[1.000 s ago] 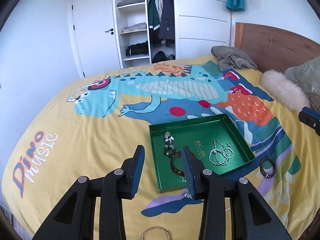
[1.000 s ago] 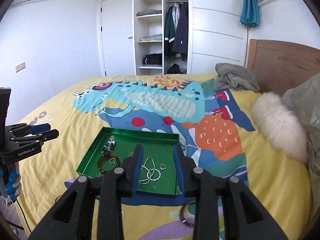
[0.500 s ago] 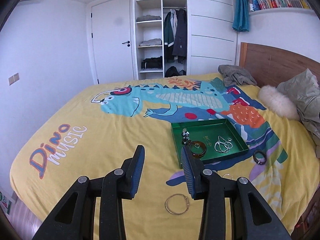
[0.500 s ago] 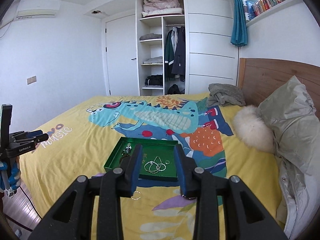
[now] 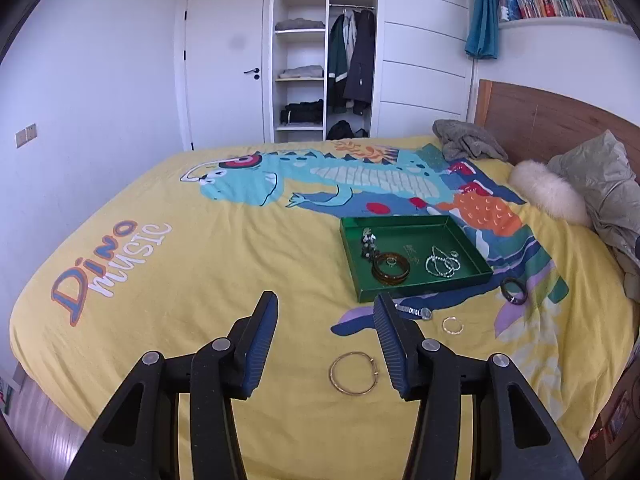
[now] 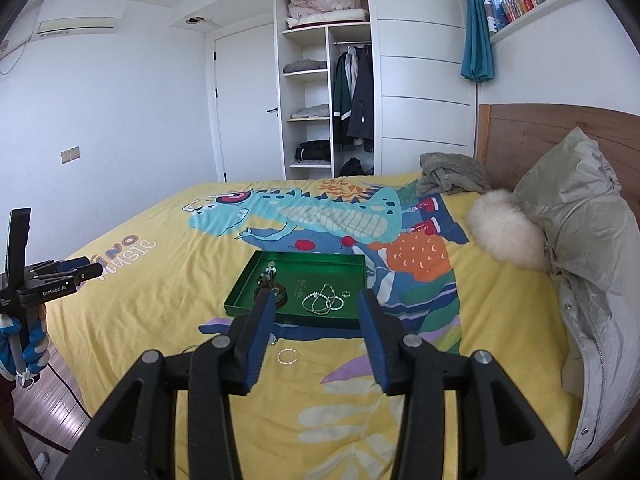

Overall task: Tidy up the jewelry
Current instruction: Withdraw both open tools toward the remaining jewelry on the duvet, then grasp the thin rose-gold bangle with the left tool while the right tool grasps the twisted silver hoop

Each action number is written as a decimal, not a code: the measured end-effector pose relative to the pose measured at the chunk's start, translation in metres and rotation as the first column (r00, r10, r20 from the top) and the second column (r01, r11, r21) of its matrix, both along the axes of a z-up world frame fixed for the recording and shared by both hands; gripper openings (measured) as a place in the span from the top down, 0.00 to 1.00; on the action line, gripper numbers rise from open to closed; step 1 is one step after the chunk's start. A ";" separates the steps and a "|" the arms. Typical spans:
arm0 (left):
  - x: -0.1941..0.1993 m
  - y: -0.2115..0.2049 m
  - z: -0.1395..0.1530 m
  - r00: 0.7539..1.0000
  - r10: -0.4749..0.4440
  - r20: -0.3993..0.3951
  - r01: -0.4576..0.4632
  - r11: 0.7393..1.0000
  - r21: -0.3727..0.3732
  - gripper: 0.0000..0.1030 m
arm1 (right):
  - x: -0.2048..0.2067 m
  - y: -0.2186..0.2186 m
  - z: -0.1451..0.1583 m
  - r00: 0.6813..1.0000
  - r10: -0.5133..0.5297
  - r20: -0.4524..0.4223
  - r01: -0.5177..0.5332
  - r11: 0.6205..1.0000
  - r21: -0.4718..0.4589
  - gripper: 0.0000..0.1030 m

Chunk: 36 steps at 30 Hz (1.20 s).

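Two hand-held grippers, left hand-held gripper [image 5: 326, 316] and right hand-held gripper [image 6: 316, 310], jaws apart, just widening, nothing between; likely readying for the loose gold bangle [image 5: 354, 373] outside the green tray [image 5: 416, 292]

A green tray [image 5: 472, 248] lies flat on the bedspread, ahead and to the right of the left tongs [image 5: 325, 312] and straight ahead of the right tongs [image 6: 316, 300]. Inside it: a dark beaded piece [image 5: 368, 245] at the left, an amber bangle [image 5: 391, 274] with a small ring [image 5: 391, 261] within its circle, a coiled bead chain [image 5: 442, 265] and another small ring [image 5: 454, 254] at the right. Outside the tray, nearer the left tongs: a wristwatch [image 5: 416, 311] just beside the right finger, a thin gold bangle [image 5: 354, 367] between the fingers, a small silver hoop [image 5: 453, 325] and a dark bangle [image 5: 514, 291] farther right.
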<state>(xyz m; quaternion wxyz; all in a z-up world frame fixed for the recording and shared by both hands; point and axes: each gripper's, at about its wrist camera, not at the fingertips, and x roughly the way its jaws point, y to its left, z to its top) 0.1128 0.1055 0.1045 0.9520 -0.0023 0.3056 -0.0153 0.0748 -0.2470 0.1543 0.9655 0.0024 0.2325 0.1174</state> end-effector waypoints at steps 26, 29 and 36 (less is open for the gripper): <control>0.087 0.003 -0.203 0.921 -0.079 -0.382 0.051 0.995 -0.082 0.64 | 0.112 0.075 -0.178 0.941 0.183 -0.286 -0.186 0.982 0.018 0.56; 0.093 0.000 -0.210 0.916 -0.087 -0.391 0.061 0.995 -0.077 0.64 | 0.123 0.078 -0.192 0.931 0.193 -0.309 -0.195 0.980 0.025 0.56; 0.102 -0.010 -0.218 0.903 -0.110 -0.415 0.102 0.994 -0.040 0.79 | 0.148 0.086 -0.226 0.909 0.197 -0.367 -0.202 0.979 0.025 0.56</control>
